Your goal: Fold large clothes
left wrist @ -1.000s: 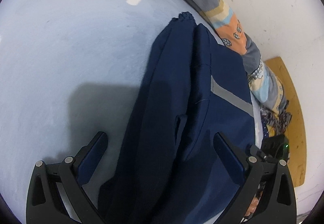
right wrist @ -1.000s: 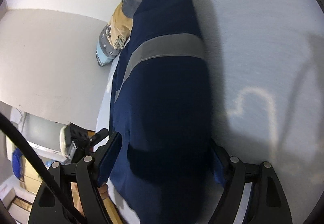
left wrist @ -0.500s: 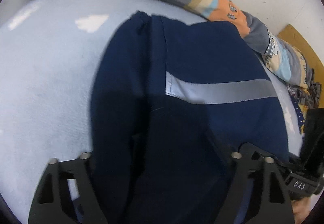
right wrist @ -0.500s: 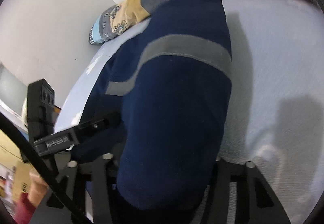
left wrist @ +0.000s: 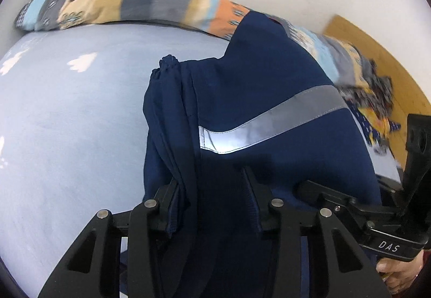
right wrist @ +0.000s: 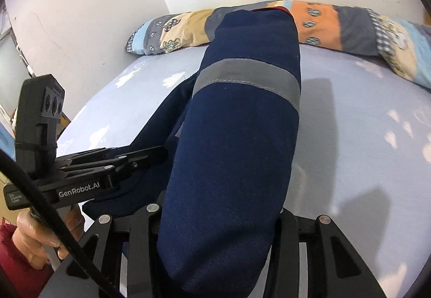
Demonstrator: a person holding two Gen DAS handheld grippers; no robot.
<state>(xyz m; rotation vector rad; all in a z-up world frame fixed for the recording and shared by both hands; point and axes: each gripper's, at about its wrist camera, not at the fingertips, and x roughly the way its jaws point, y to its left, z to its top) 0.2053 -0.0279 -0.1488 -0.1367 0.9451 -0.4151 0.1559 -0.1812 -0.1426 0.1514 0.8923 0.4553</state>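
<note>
Navy-blue work garment with a grey reflective band (left wrist: 272,120) lies across the pale-blue bed sheet (left wrist: 67,123); in the left view the left gripper (left wrist: 212,203) has just closed on a bunched fold at its near end, ready for lifting. In the right view the right gripper (right wrist: 221,220) has likewise just closed round the thick rolled near end, so both hands share the cloth, its far end reaching the patchwork quilt roll (right wrist: 336,26) by the wall.

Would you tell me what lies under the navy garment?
The light blue bedsheet shows around the navy garment; its far end overlaps the patchwork quilt. Whatever lies directly beneath the fabric is covered.

One navy garment (left wrist: 269,98), one patchwork quilt (left wrist: 113,8), two tongs (left wrist: 212,206).
</note>
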